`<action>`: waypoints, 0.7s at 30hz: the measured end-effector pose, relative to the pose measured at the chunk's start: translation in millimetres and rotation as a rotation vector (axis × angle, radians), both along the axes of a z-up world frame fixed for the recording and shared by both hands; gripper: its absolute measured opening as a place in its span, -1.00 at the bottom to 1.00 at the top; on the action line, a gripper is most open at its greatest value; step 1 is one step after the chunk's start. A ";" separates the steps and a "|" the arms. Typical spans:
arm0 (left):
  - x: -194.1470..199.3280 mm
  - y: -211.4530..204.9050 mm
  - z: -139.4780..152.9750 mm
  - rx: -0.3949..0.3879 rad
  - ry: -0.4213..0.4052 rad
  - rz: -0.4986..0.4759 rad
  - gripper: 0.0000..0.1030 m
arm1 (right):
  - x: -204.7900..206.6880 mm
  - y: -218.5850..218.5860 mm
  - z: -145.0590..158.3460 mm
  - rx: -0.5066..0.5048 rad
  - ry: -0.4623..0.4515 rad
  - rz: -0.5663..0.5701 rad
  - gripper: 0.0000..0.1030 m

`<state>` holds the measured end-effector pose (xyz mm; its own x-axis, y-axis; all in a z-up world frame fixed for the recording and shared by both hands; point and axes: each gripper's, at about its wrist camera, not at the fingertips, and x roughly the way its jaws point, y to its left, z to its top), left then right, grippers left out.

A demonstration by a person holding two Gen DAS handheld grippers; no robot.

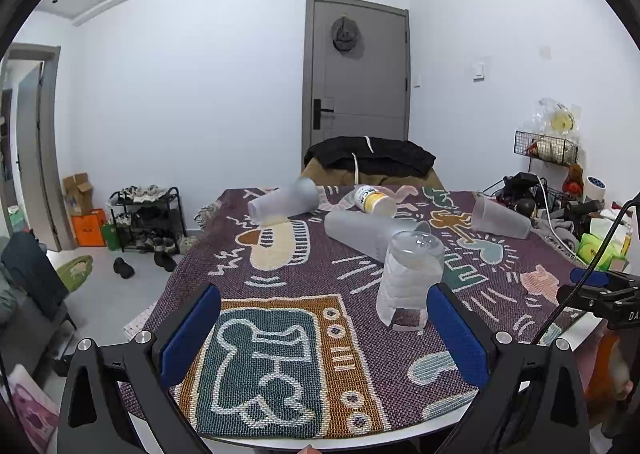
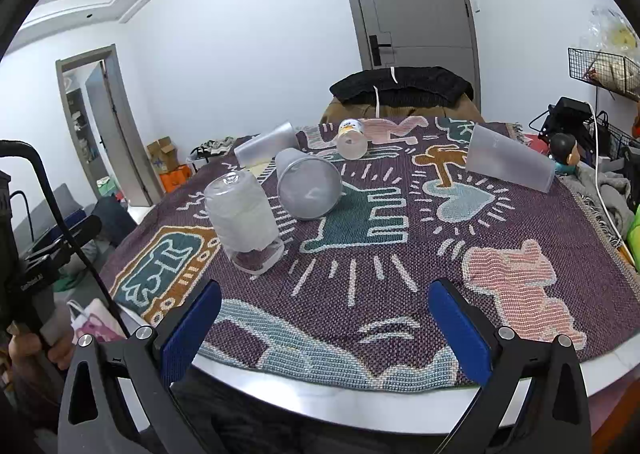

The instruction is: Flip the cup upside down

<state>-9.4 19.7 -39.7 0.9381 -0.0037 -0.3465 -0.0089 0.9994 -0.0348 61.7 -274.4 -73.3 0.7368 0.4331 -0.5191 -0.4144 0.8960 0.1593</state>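
A clear ribbed cup (image 1: 410, 280) stands upside down on the patterned cloth (image 1: 280, 334), just ahead of my left gripper's right finger; it also shows in the right wrist view (image 2: 242, 220). My left gripper (image 1: 324, 328) is open and empty, its jaws wide apart over the cloth's front edge. My right gripper (image 2: 326, 328) is open and empty near the table's front edge. Three frosted cups lie on their sides: one at the back left (image 1: 282, 200), one in the middle (image 2: 308, 188), one at the right (image 2: 510, 162).
A small jar with a yellow label (image 1: 374, 199) lies on its side at the back. A chair with dark clothing (image 1: 370, 156) stands behind the table. Cluttered items and a wire rack (image 1: 546, 148) sit at the right. A shoe rack (image 1: 146, 218) stands by the wall.
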 end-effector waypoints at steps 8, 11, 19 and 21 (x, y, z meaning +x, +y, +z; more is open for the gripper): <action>-1.9 0.6 0.8 0.003 -0.004 0.003 1.00 | 1.0 -1.6 -0.2 -0.001 0.000 -0.006 1.00; -2.3 0.9 1.3 0.003 -0.005 0.004 1.00 | 1.4 -0.8 -0.2 -0.004 -0.001 -0.005 1.00; -2.1 2.2 2.5 -0.013 -0.002 0.003 1.00 | 2.1 4.0 -0.7 -0.013 -0.005 0.003 1.00; -1.8 1.7 3.5 -0.012 -0.003 0.003 1.00 | 1.5 4.6 0.0 -0.012 -0.007 0.007 1.00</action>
<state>-11.2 21.4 -36.2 0.9392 -0.0046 -0.3432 -0.0121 0.9988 -0.0465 63.2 -269.8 -73.4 0.7376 0.4321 -0.5188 -0.4217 0.8949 0.1458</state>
